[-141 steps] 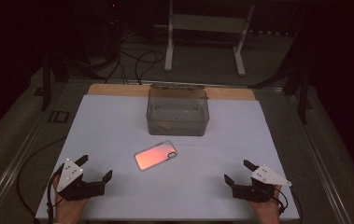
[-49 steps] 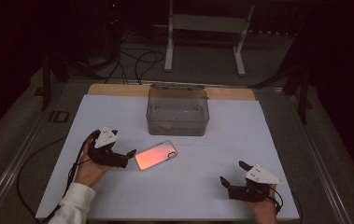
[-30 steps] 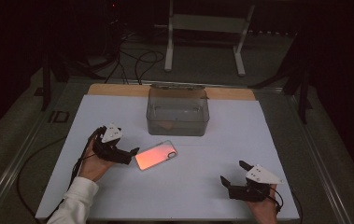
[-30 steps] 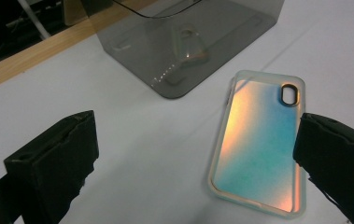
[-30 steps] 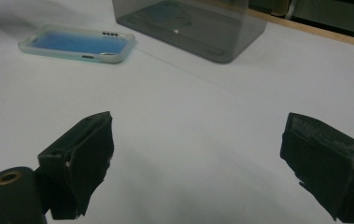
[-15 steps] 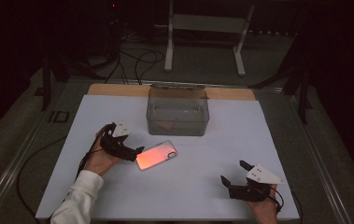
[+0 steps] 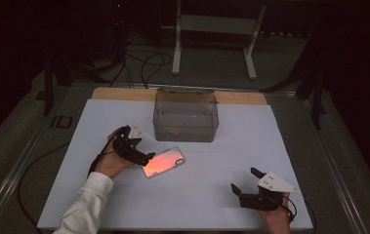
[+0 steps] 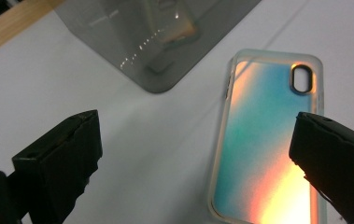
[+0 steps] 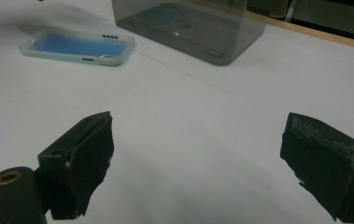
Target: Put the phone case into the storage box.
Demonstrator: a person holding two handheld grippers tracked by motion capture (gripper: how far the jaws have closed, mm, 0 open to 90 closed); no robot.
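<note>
White sheet [image 7: 197, 195] over the table, with a strip of bare wood [image 7: 119, 93] along the far edge. Around it a dark room: grey floor, black cables [image 7: 143, 61] lying loose behind the table, and a pale metal stand [image 7: 212, 29] farther back. Near the far middle of the sheet, a clear smoky plastic box [image 7: 186, 117], upright and open on top. Just in front of it, flat on the sheet, a phone case [image 7: 163, 162] with an orange to blue shine. Left gripper [image 7: 142, 157] at the near left end of the case, jaws spread wide, one tip over the case, nothing between them. Right gripper [image 7: 243, 184] low at the near right corner, well apart from the case, jaws also wide and holding nothing
</note>
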